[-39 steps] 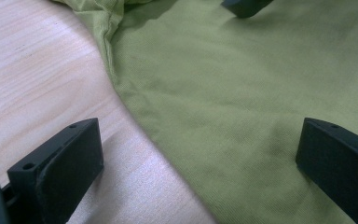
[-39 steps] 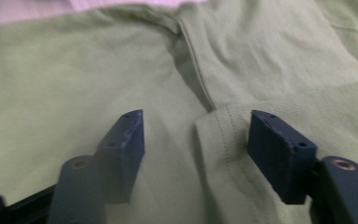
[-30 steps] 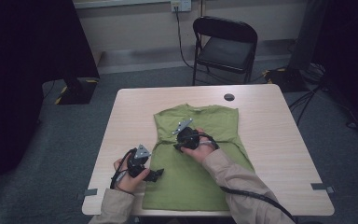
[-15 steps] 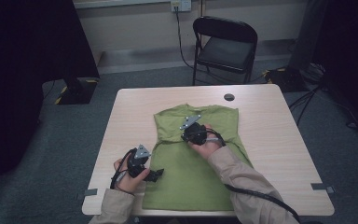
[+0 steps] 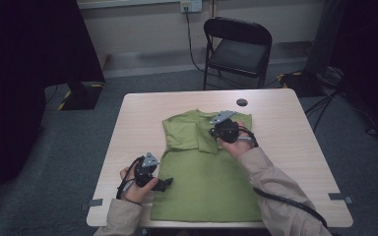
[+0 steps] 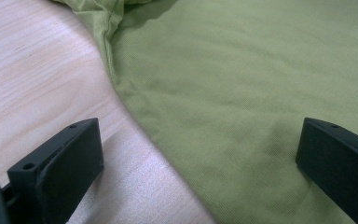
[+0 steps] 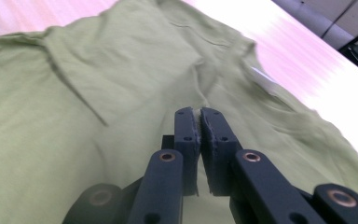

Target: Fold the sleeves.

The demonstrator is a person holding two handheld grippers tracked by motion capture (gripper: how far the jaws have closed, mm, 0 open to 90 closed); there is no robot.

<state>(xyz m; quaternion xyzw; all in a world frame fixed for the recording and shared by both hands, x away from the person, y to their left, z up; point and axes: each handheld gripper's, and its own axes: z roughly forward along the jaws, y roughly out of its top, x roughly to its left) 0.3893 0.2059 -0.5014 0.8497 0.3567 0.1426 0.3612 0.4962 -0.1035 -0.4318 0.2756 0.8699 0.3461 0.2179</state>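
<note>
Green, one shirt [image 5: 204, 172] is lying on the surface [image 5: 285, 128], reaching its near edge. Two grippers are working: the left gripper [image 6: 196, 154] is resting with jaws wide apart over the shirt's edge, while the right gripper [image 7: 199, 135] is pinching a fold of the shirt.

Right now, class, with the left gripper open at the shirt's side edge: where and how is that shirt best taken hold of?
Grip the green shirt at its near side hem, sliding the left gripper in sideways from the bare table. The edge lies flat and runs between the open jaws, one over wood, one over cloth, so tipping one jaw under the hem probably pinches a single layer.
</note>
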